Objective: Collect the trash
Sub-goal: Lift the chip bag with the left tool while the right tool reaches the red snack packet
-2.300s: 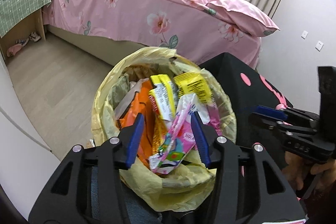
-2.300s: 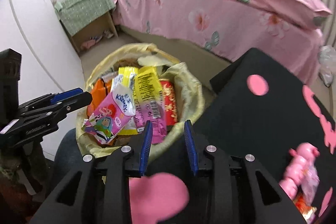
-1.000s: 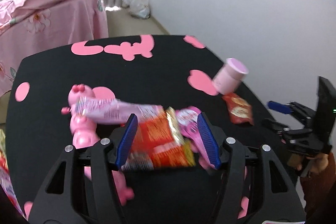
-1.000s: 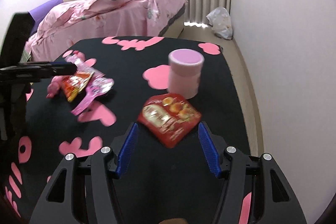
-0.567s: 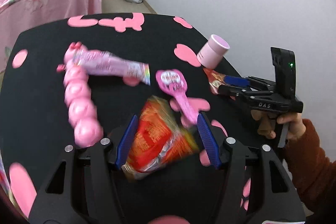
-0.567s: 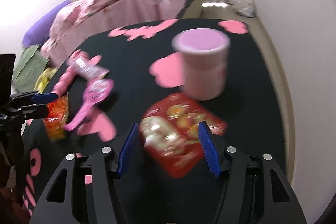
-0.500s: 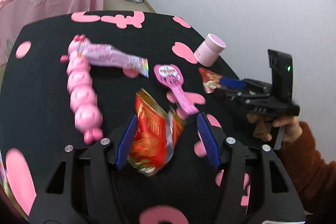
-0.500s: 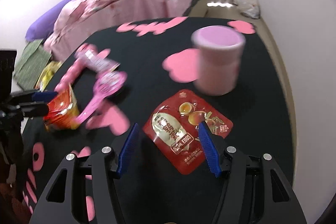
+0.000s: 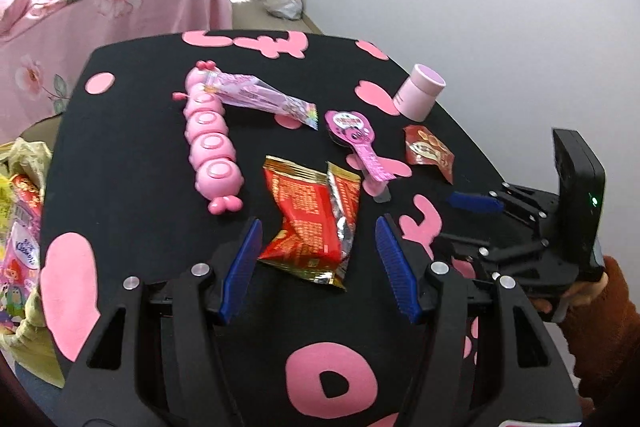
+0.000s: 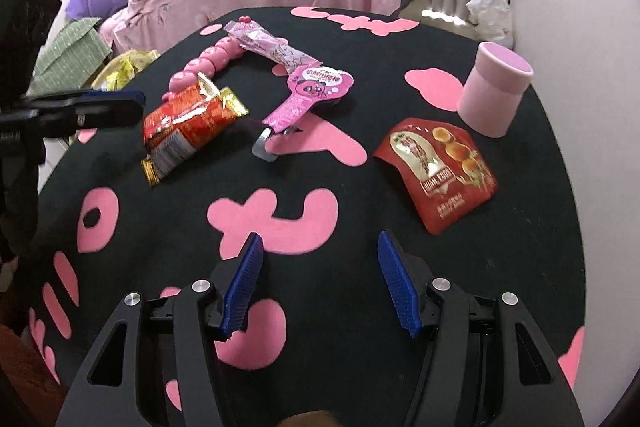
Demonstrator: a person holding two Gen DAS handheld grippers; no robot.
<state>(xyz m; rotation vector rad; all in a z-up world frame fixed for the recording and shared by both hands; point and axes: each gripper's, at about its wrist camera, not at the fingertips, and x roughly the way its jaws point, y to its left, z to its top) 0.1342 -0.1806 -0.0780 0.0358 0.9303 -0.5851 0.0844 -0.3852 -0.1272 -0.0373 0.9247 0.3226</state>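
While both tools hang above the black table [image 9: 132, 195] with pink shapes, four pieces of trash lie on it: a crumpled red-and-gold snack wrapper [image 9: 314, 221] between the spread, empty jaws of the left gripper [image 9: 320, 267], a dark red egg-snack pouch [image 10: 438, 169] ahead and to the right of the right gripper [image 10: 320, 283], whose jaws also stand wide with nothing in them, a long pink wrapper [image 9: 260, 99] draped on one pink caterpillar toy [image 9: 210, 143], and a paddle-shaped pink lollipop pack [image 10: 310, 93]. One pink cup [image 10: 494, 95] stands upright beside the pouch; its contents cannot be seen. At the table's left edge a yellow-lined trash bin [image 9: 22, 239] holds several colourful wrappers.
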